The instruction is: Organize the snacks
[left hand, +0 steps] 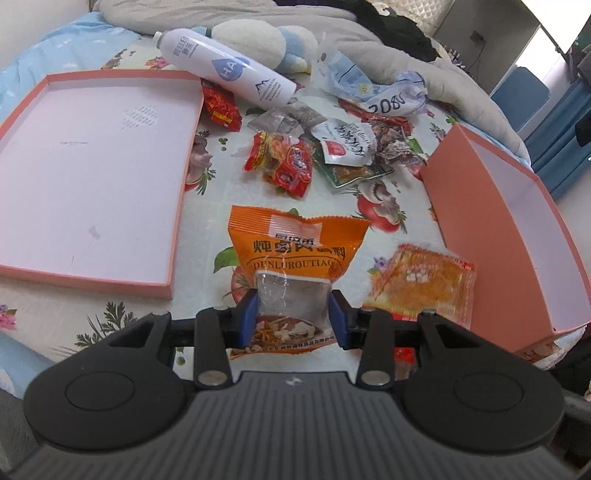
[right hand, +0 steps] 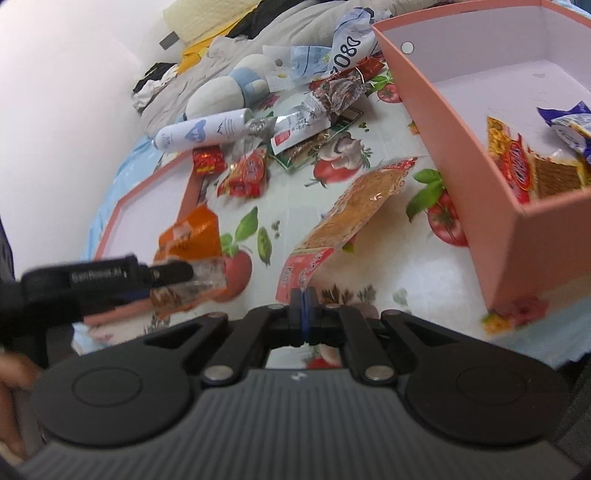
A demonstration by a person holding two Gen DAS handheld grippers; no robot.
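Note:
My left gripper (left hand: 293,317) is shut on an orange snack packet (left hand: 295,247), gripping its clear lower part just above the floral cloth; it also shows in the right wrist view (right hand: 192,236). My right gripper (right hand: 303,301) is shut on the corner of a flat orange-red snack packet (right hand: 351,214), lifted at a slant; that packet lies right of the orange one in the left wrist view (left hand: 421,284). A pink box (right hand: 476,177) to the right holds a few snacks. A pile of loose snacks (left hand: 291,162) lies farther back.
The pink box lid (left hand: 92,173) lies open side up at the left. A white bottle (left hand: 225,66), a plush toy (left hand: 258,40), crumpled wrappers (left hand: 369,85) and grey bedding (left hand: 369,33) lie at the back. The left gripper's body (right hand: 96,277) is beside mine.

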